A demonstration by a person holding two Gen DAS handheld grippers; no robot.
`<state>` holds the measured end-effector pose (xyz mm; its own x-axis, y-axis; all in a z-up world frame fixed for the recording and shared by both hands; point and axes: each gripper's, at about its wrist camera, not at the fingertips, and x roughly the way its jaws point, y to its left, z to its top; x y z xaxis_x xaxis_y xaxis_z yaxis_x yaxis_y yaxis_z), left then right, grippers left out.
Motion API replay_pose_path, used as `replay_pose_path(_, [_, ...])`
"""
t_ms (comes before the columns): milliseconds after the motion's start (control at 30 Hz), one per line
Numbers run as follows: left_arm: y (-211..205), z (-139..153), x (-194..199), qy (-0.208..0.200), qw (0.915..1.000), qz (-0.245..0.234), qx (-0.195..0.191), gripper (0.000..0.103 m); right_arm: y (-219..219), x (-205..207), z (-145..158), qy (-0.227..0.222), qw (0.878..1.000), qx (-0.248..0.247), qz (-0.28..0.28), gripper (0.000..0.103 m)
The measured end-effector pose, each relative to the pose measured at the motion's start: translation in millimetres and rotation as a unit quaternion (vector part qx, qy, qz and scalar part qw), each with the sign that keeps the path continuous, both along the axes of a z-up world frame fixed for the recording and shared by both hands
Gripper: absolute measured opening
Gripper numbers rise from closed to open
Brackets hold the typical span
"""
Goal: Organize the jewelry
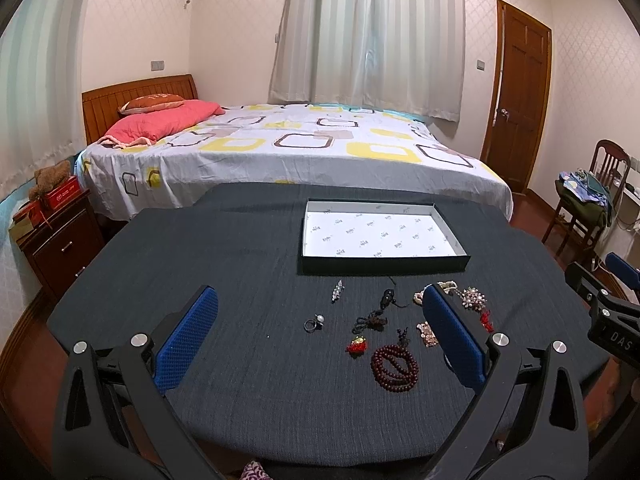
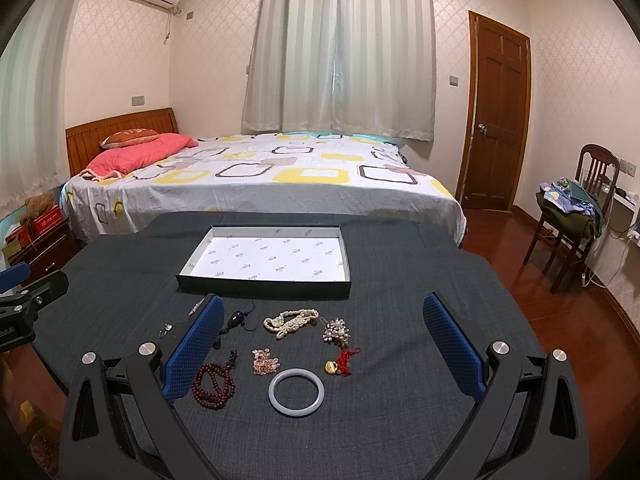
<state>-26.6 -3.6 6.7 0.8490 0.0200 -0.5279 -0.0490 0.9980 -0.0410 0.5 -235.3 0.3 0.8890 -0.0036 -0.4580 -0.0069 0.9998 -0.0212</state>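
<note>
Several jewelry pieces lie on the dark cloth table (image 1: 240, 264). In the left wrist view: a pearl ring (image 1: 313, 323), a silver clip (image 1: 338, 291), a dark corded pendant (image 1: 374, 316), a red tassel charm (image 1: 357, 346), brown prayer beads (image 1: 395, 367). In the right wrist view: a white bangle (image 2: 296, 391), a pearl strand (image 2: 291, 321), a pearl brooch (image 2: 337, 332), a gold and red charm (image 2: 340, 363), pink beads (image 2: 264, 362), the prayer beads (image 2: 214, 385). An empty white-lined tray (image 1: 384, 265) (image 2: 264, 281) sits beyond them. My left gripper (image 1: 320, 308) and right gripper (image 2: 324, 316) are open, hovering above the jewelry.
A bed (image 1: 280, 148) stands behind the table. A nightstand (image 1: 60, 240) is at left, a chair with clothes (image 2: 572, 208) at right, and a wooden door (image 2: 496, 120) at the back. The other gripper shows at the right edge (image 1: 608, 300) of the left wrist view.
</note>
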Motion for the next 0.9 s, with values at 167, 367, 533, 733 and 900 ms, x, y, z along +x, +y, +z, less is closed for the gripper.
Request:
replay_pose_path(167, [-0.2,-0.9,0.1,0.002,1.0000,-0.001,0.001,0.100,1.0,0.2,-0.6,0.000,1.000,-0.001,0.000,0.097])
replay_pose_path(367, [-0.1,-0.3,0.4,0.001,1.0000,-0.001,0.002,0.100,1.4,0.0,-2.0,0.000,1.000,-0.001,-0.001,0.097])
replay_pose_path(533, [-0.4,-1.2,-0.2,0.000,1.0000,-0.001,0.002,0.100,1.6,0.0,-2.2,0.000,1.000,-0.001,0.000,0.097])
replay_pose_path(733, [-0.2,-1.4,-1.3,0.000,1.0000,-0.002,0.003,0.100,1.7,-0.2,-2.8,0.002,1.000,0.000,-0.001,0.097])
replay_pose_path(900, [-0.3,-1.7,-0.2,0.002,1.0000,-0.002,0.003,0.100,2.3,-0.3,-3.1,0.002,1.000,0.000,-0.001,0.097])
